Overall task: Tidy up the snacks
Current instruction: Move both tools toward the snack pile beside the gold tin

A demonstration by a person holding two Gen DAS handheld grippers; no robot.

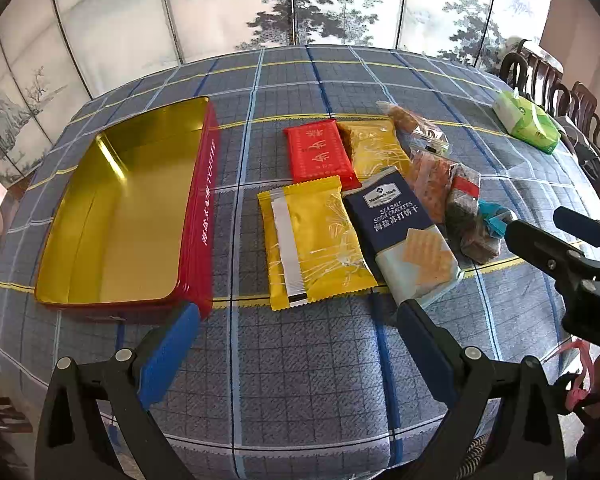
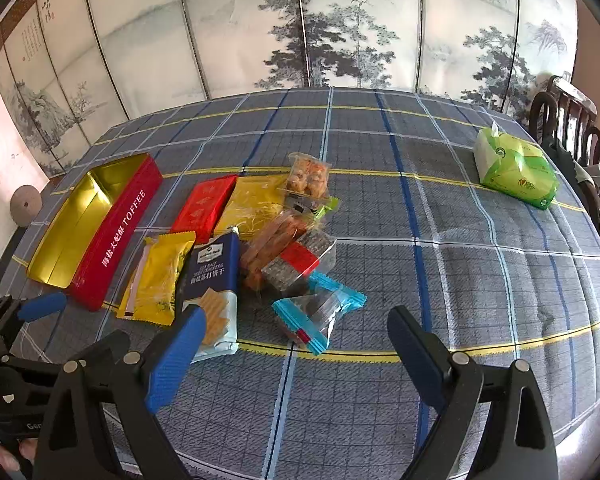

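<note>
- Behind the surface (image 2: 480, 280), which wears a blue-grey checked cloth with yellow lines, stands a folding screen painted with ink pines.
- An open red rectangular tin with a gold inside (image 1: 132, 216) sits at the left, holding nothing, lettered TOFFEE along its side.
- Just right of it the snacks lie loose and overlapping: a yellow foil packet with a white seam strip (image 1: 314, 240), a navy-and-pale soda cracker pack (image 1: 404, 232), a red flat packet (image 1: 320, 154), a second yellow packet (image 1: 374, 148), clear bags of orange biscuits (image 2: 276, 248), and a small clear wrapper with turquoise ends (image 2: 320, 316).
- A green tissue pack (image 2: 514, 170) rests well apart at the far right.
- Left claw (image 1: 298, 344) hovers spread wide, holding nothing, near the tin's corner; right claw (image 2: 296, 344) likewise gapes unladen, just before the turquoise wrapper.
- Risk, as I judge it: slick film could slide from the pads, and pulling one overlapped packet may drag its neighbours.
- Both claws working close together might also knock each other.
</note>
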